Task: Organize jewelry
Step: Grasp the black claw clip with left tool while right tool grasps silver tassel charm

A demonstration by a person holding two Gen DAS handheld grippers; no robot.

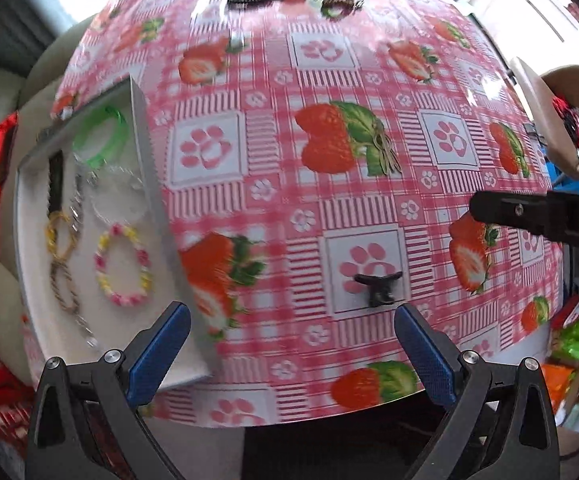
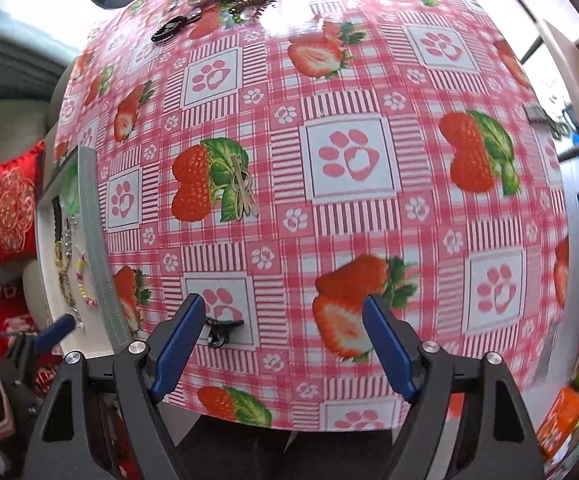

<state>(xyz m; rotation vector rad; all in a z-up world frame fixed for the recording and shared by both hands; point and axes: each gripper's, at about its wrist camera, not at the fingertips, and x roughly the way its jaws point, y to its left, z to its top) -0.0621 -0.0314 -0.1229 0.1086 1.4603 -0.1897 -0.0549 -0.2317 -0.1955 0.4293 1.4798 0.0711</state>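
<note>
Hovering over the near edge of the table [image 2: 409, 80], the left tool [image 1: 291, 330] and the right tool [image 2: 283, 326] both have their jaws wide apart and hold nothing. A small black hair claw [image 1: 378, 287] lies on the strawberry tablecloth near the left tool's fingers. The white tray [image 1: 29, 240] on the left holds a green bangle [image 1: 103, 136], a pink and yellow bead bracelet [image 1: 123, 266] and chains, while a gold hair clip [image 2: 243, 192] lies apart in the middle.

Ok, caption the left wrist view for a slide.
Open left gripper above black hair claw; bracelets already in white tray.
</note>
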